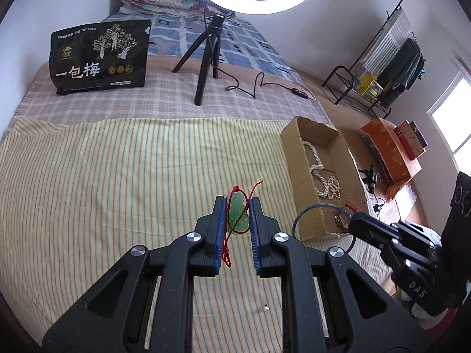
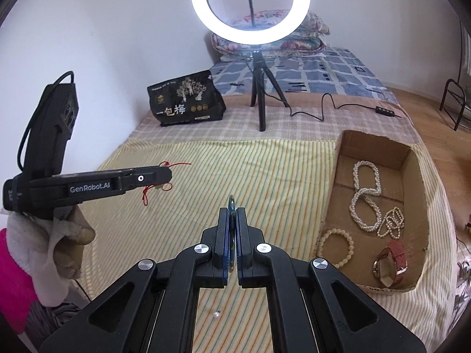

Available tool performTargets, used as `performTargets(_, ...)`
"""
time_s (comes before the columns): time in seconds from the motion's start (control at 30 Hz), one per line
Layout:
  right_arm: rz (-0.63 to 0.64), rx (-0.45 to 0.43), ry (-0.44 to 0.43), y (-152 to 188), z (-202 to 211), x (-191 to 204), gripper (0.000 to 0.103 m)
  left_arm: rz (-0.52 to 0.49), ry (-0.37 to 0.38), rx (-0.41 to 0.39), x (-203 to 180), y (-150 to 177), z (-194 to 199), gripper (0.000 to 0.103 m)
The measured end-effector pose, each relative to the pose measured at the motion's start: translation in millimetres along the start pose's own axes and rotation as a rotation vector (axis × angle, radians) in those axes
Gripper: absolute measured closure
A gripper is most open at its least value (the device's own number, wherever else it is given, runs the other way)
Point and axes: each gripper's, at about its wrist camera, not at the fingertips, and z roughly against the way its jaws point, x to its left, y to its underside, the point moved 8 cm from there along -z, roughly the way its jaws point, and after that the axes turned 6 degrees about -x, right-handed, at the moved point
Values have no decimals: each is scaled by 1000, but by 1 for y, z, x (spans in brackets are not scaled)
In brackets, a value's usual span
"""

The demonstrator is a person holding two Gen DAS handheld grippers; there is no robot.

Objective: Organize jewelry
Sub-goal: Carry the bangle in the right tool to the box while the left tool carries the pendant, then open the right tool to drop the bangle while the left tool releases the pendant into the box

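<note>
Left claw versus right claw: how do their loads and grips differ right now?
The left claw clamps a chunky green pendant on a red cord, so its jaws stand slightly apart; the right claw pinches a thin blue bangle edge-on, jaws nearly touching. The cord dangles loose below the left claw, while the bangle loops rigidly past the right claw. Both loads are held above the striped cloth, outside the cardboard box.
</note>
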Motion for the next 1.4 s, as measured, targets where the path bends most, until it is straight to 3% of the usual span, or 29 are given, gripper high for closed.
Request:
performTargets(0.63,-156,-114,157,-35,47,-121,101,-124,135,20,-115,11,-32,89)
performTargets(1.07,-161,-92,265,-45,27,-182,101,-175,197,81,-175,29,-74,89)
performTargets(1.4,-180,-71,301,-46,5,-216,100,-218,216,121,-205,47,-97,89)
